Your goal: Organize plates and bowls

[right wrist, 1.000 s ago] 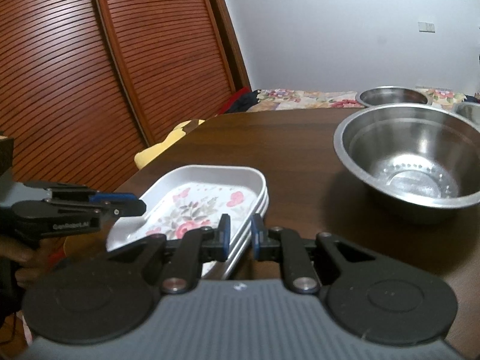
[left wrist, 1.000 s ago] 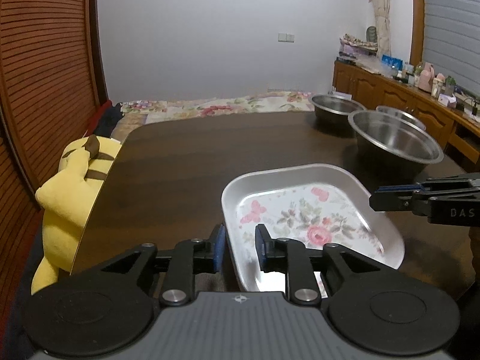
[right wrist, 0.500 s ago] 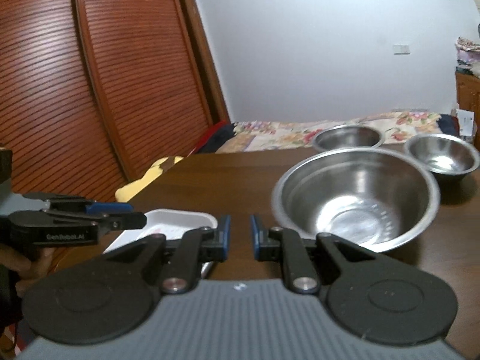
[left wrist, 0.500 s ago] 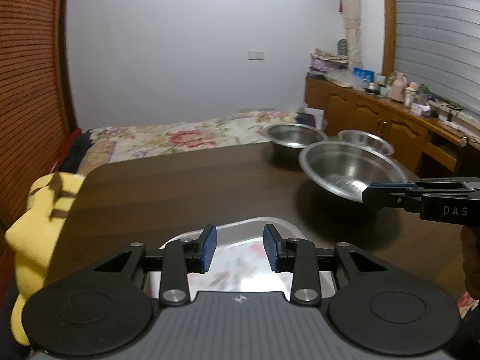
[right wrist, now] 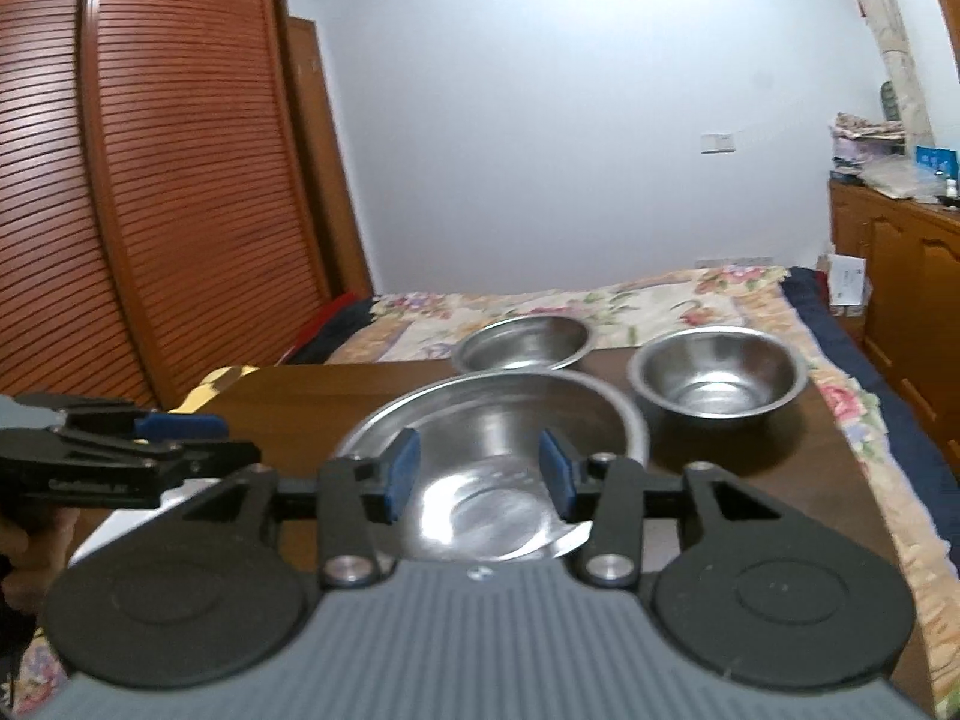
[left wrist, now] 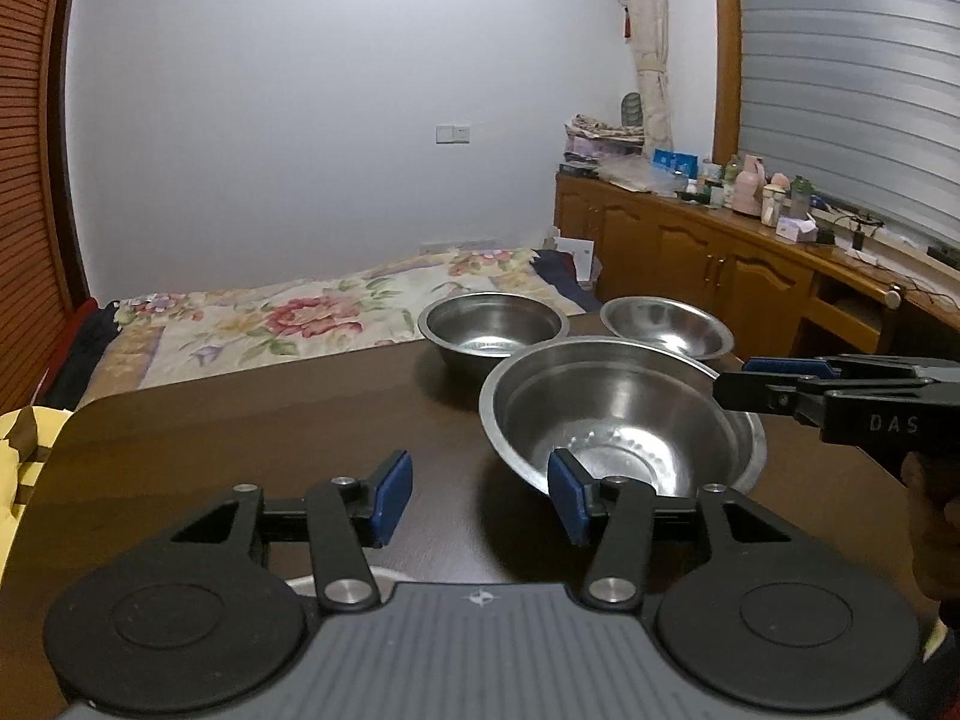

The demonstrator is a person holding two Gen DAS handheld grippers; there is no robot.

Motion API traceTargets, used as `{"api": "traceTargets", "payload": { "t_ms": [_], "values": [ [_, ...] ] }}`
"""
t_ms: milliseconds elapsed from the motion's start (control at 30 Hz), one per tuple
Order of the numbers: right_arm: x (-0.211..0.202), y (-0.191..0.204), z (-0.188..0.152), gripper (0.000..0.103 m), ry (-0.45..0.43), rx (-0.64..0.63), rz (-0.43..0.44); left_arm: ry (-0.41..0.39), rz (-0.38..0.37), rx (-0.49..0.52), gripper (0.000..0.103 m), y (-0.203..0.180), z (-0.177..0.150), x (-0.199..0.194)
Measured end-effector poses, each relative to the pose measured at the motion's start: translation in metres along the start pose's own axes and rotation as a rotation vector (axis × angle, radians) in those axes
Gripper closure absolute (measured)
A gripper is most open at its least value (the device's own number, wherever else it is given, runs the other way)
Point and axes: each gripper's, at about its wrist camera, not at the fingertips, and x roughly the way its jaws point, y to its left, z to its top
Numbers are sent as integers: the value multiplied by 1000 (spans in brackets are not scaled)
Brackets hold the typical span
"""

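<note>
Both hand-held grippers, left (left wrist: 480,498) and right (right wrist: 478,476), are opening, empty, facing the big bowl (left wrist: 618,414); nesting the far-edge bowls (left wrist: 493,324) looks next.

Floral bedspread (left wrist: 288,324) beyond dark wooden table (left wrist: 240,450); slatted wardrobe doors (right wrist: 150,180) left; cluttered wooden cabinets (left wrist: 720,264) right; yellow plush toy (left wrist: 18,456) at table's left edge.

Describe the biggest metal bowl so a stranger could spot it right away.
On the dark wooden table before the floral bed sit three steel bowls. It is the nearest bowl, in front of the other two, widest and shallowest, with a dimpled ring around its base.
</note>
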Motion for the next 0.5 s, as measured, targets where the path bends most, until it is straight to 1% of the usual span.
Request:
{"api": "traceTargets", "payload": {
  "t_ms": [233,500],
  "values": [
    [19,-19,0,57,-21,-32,-43,6,4,-40,51,-6,7,22],
    [34,-40,-2,56,-22,-21,-37,37,-2,-97,51,-14,6,42]
  ]
}}
